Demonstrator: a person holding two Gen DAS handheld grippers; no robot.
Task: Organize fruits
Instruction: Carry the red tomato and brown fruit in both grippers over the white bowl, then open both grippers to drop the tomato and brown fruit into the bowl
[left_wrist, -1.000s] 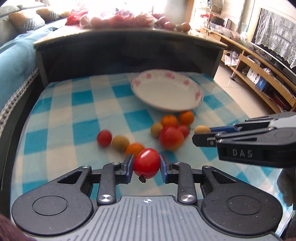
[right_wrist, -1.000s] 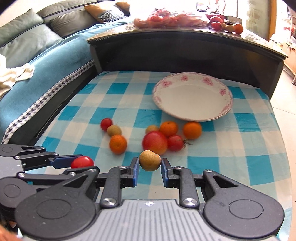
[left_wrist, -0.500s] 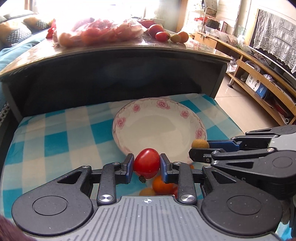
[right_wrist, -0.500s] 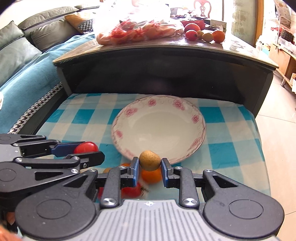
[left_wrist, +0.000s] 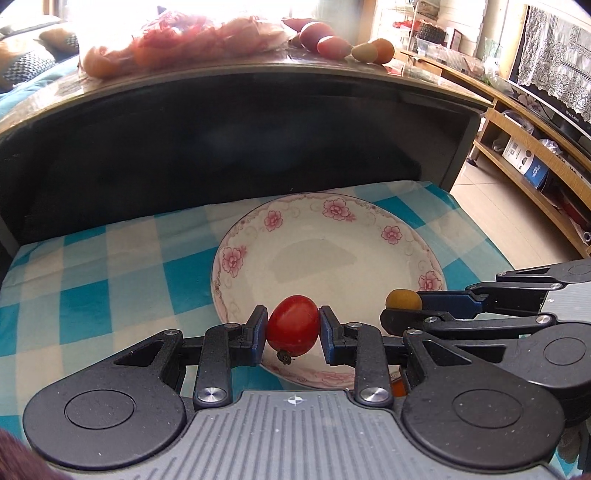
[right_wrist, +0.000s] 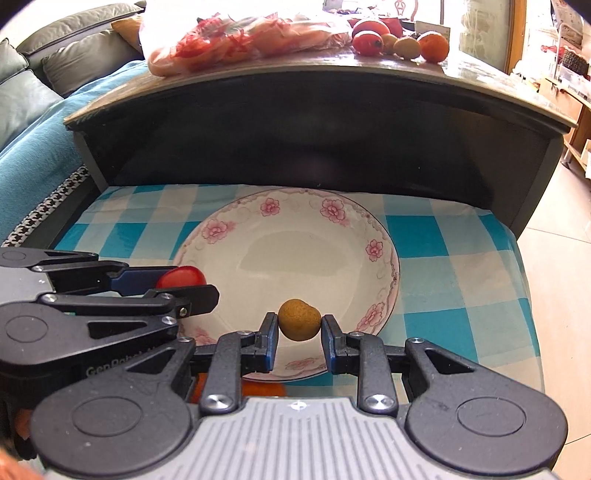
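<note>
Right wrist, orange fruit (right_wrist: 264, 388) mostly hidden

black left gripper (left_wrist: 293, 329), blue-padded jaws, silver screws, grey ribbed body

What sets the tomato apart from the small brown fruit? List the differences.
The tomato is red and glossy; the brown fruit is dull tan and rough. The tomato looks larger and more oval; the brown fruit is rounder. The left tool grips the tomato, the right tool the brown fruit. Both are held above the plate.
</note>
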